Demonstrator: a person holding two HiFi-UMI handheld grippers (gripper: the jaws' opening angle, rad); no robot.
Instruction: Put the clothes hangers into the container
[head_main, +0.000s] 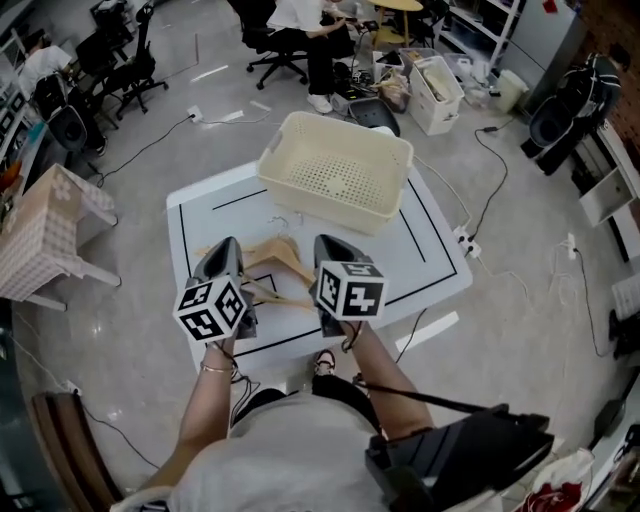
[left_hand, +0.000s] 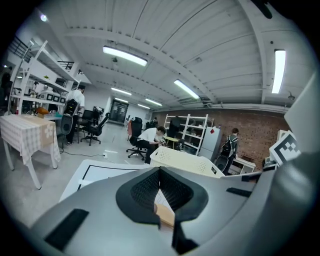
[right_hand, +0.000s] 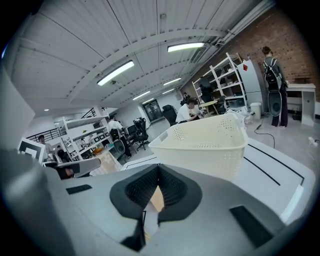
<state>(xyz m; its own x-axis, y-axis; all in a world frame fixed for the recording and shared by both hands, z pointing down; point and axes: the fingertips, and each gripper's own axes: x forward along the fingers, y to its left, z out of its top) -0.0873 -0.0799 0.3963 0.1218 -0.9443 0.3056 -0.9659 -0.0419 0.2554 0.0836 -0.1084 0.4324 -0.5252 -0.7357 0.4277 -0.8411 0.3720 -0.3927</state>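
The left gripper (head_main: 228, 248) and the right gripper (head_main: 326, 245) both have their jaws pressed together and hold nothing. The wooden hangers (head_main: 278, 262) lie on the white table (head_main: 430, 255) between them. The cream basket (head_main: 330, 205) sits just behind the hangers.

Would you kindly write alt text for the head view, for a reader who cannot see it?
A person holds a left gripper and a right gripper, jaws shut, over wooden clothes hangers lying on a white table. A cream perforated basket stands empty at the table's far edge, with office chairs and cables on the grey floor around.
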